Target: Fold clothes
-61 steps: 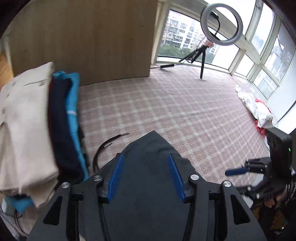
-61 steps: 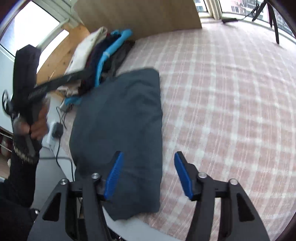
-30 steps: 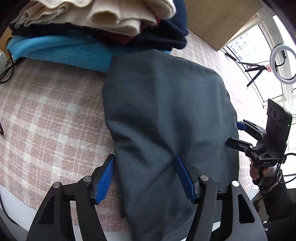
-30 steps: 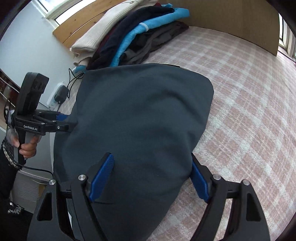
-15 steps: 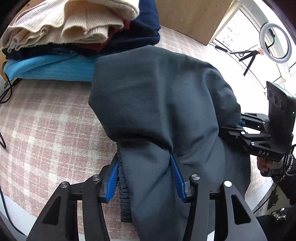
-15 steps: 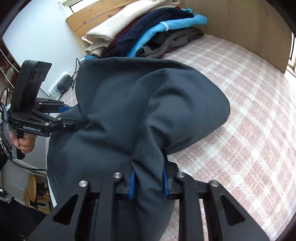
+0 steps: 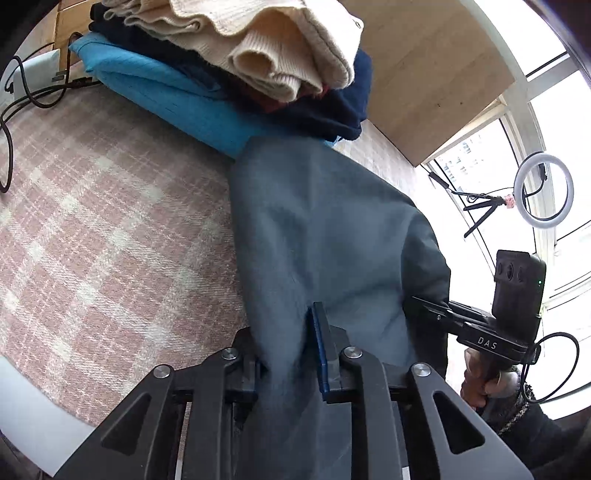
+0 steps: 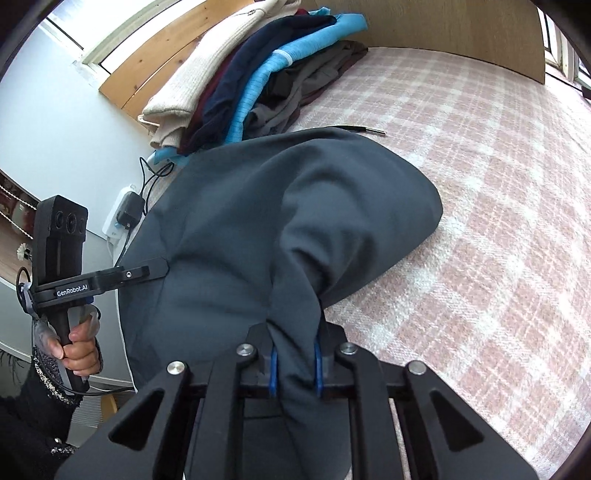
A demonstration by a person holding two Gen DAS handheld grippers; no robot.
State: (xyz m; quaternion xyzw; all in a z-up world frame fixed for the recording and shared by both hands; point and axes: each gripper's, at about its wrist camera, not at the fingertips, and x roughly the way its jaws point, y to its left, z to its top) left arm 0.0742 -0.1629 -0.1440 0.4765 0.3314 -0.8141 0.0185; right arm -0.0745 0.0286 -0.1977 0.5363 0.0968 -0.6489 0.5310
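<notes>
**A:** Looking at the left wrist view first: the left gripper (image 7: 286, 354) has its fingers pinched together on a bunched fold of the dark grey garment (image 7: 325, 236), right at the near edge of the bed. One blue pad (image 7: 320, 350) shows; the other is buried in cloth.

**B:** Same deal on the other side? The right gripper (image 8: 294, 369) looks clamped on the dark grey garment (image 8: 240, 221) too, with both blue pads (image 8: 317, 369) squeezing a gathered ridge of fabric.

**A:** Yep, both pinching it. The near end is pulled up into folds between the two grippers, and the rest drapes back onto the pink plaid bedspread (image 8: 498, 229).

**B:** Whose hand is that on the left in the right view?

**A:** The person's left hand (image 8: 79, 350), wrapped round the gripper handle off the bed's edge.

**B:** And past the garment?

**A:** A stack of folded clothes (image 8: 236, 85) at the far corner by the wooden headboard (image 8: 443, 26): cream knit on top, navy, bright blue, grey. The garment's far end touches the blue one. Farther out, a ring light (image 7: 543, 192) stands on a tripod by the window.
</notes>
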